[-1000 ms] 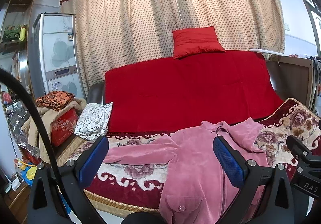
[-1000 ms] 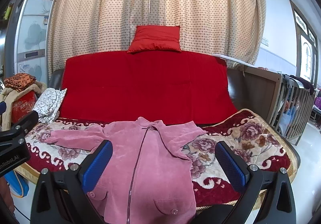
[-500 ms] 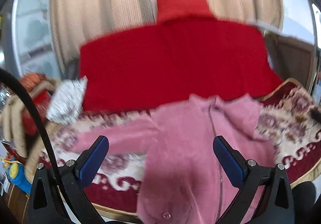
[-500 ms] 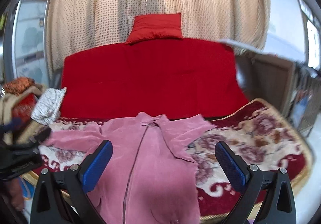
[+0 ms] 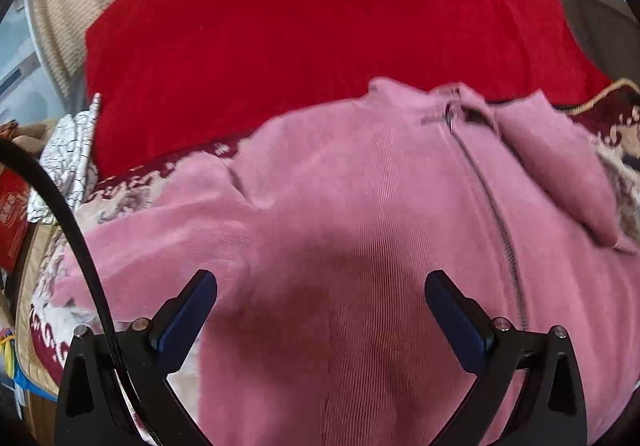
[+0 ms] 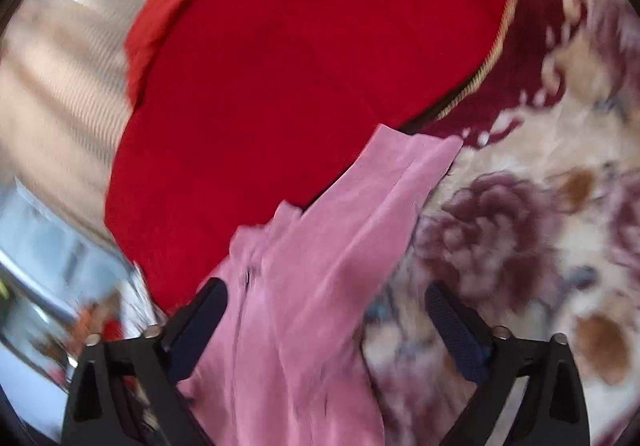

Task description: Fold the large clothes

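Risk first: both views are smeared w/ motion blur, esp. the right wrist view, so a grab made at this pace could miss the edge it's after. The left gripper [image 5: 320,302] sits over the flat middle of the pink corduroy jacket's [image 5: 360,206] left front panel, not at a hem or seam; closing there would prob. pinch a bunch of cloth, maybe both layers, and drag the whole garment off its flat lay. The zipper [image 5: 496,214] runs just right of that gripper and could snag a pad.

Left gripper: jaws wide apart, nothing between the pads, jacket close below; can't tell if pads touch it.

Right gripper [image 6: 326,310]: jaws spread wide, having just been closing slightly, nothing pinched. The jacket's right sleeve [image 6: 360,206] lies folded across toward the collar, running up btwn the jaws; its left finger [image 6: 200,322] overlaps the cloth edge, its right one hangs over the floral blanket [image 6: 520,246].

Jacket lies front up on that blanket, collar toward the red sofa back [image 5: 320,26].
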Available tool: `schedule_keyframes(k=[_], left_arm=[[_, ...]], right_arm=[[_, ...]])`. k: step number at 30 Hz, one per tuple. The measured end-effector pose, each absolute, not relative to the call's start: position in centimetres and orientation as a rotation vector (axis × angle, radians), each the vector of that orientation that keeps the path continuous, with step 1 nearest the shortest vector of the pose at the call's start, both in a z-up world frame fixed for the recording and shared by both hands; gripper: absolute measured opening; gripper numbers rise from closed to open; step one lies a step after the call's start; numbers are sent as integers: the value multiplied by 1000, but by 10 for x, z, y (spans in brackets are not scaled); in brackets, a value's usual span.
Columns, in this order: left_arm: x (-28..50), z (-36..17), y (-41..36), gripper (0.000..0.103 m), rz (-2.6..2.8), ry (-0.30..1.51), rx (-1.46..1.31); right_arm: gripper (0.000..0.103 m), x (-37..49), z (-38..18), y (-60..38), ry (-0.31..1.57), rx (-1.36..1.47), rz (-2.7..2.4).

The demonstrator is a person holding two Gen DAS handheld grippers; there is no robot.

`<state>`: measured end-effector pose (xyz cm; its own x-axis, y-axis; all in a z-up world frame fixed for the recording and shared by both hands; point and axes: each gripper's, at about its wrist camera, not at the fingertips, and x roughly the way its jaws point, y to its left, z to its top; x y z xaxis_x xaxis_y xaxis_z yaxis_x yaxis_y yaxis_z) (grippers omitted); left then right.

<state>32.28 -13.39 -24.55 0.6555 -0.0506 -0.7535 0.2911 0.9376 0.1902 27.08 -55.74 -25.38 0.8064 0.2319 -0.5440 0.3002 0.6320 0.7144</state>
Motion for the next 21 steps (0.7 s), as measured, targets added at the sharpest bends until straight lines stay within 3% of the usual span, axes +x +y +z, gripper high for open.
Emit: schedule_keyframes(k=[3,11,13,14,15,18,21], left_arm=[[334,-270,-141,103,-223,911,360],[332,-277,-140,103,-250,884,339],[336,-278,-135,103,-264,910,298],[339,-279,-132,103,-270,933,267],[341,-281,-131,103,-273,949,243],[349,-285,-117,103,-292,1035,118],[353,-277,-113,103,-297,1061,141]], right_arm=[[85,302,-282,-587,656,1042,-66],[70,360,-326,-617,721,1102,-191],[57,366,-323,-618,706,1078,-208],[28,371,-323,-619,701,1061,-205],[18,375,-324,-619,705,1050,-197],[9,379,-321,-611,692,1013,-192],[8,373,-289,-594,620,944,-147]])
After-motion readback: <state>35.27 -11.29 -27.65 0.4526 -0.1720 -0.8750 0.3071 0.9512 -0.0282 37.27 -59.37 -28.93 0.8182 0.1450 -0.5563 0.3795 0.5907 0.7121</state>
